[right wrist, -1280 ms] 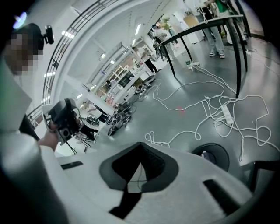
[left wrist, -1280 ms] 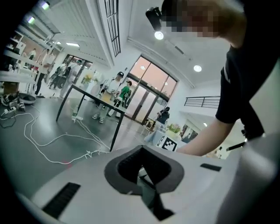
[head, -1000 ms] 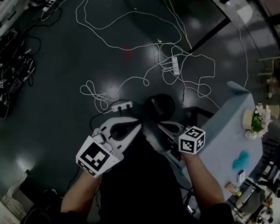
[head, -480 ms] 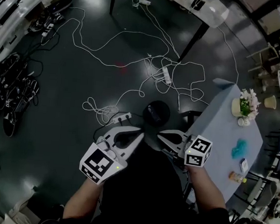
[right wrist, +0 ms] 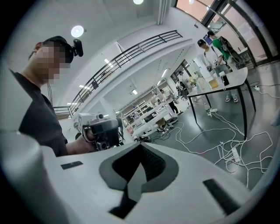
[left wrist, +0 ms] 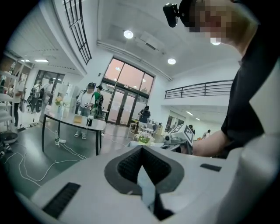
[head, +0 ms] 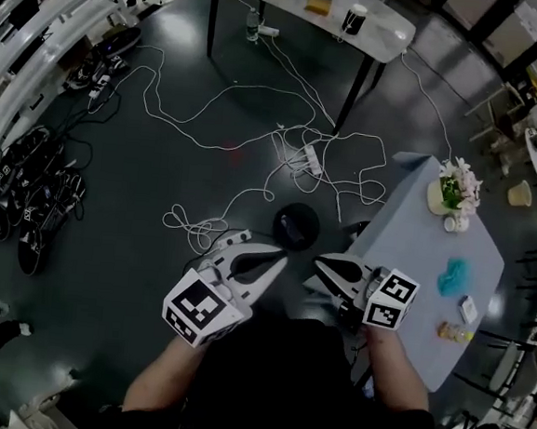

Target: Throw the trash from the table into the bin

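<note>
Nearest, the left gripper (head: pixel 266 258) and right gripper (head: pixel 332 268) sit side by side, jaws pressed together on nothing. Just beyond stands the black bin (head: pixel 295 226). To the right, teal trash (head: pixel 452 275) lies on the pale blue table (head: pixel 413 245).

This is a large, open lab or workshop hall: a dark polished floor (head: pixel 106 260) is strewn with long white cables (head: pixel 214 92) and a power strip (head: pixel 308 160), with white racks (head: pixel 27 34) and heaps of black gear (head: pixel 27 197) along one side. A long table (head: pixel 382 41) and a small table (head: pixel 414 259) under a cloth stand in the open. The hall has a high ceiling with round lights (left wrist: pixel 128 34), tall glass doors (left wrist: pixel 124 94), a railed balcony (left wrist: pixel 199 87), rows of shelves (right wrist: pixel 148 111) and people (left wrist: pixel 89 103) standing about.
</note>
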Action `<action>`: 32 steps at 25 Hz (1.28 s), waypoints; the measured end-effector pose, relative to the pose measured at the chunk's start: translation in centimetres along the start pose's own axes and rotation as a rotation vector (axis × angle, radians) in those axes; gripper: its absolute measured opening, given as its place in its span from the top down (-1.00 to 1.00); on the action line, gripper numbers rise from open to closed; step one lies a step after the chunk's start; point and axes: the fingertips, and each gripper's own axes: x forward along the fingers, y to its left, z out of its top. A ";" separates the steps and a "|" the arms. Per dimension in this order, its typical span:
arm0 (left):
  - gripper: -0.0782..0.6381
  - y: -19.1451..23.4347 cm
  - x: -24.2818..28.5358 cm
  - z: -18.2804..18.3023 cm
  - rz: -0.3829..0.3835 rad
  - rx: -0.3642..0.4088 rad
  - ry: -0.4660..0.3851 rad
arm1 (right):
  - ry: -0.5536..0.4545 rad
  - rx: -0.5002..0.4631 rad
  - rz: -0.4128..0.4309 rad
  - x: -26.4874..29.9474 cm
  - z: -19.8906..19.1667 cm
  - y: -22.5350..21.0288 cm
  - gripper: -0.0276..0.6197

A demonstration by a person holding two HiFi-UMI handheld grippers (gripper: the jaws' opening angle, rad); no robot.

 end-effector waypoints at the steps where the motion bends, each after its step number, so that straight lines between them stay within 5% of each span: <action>1: 0.75 -1.2 0.7 0.3 -0.009 0.001 0.002 | -0.020 -0.005 -0.013 -1.8 0.1 0.4 0.91; 9: 0.75 -13.7 8.3 2.0 -0.143 0.048 0.014 | -0.129 -0.093 -0.159 -17.1 -2.0 4.2 0.91; 20: 0.75 -31.4 16.0 3.9 -0.323 0.150 -0.017 | -0.303 -0.087 -0.338 -37.6 -6.2 8.9 0.91; 32: 0.75 -38.1 23.2 -0.2 -0.556 0.123 0.086 | -0.464 0.038 -0.615 -48.4 -9.5 5.9 0.91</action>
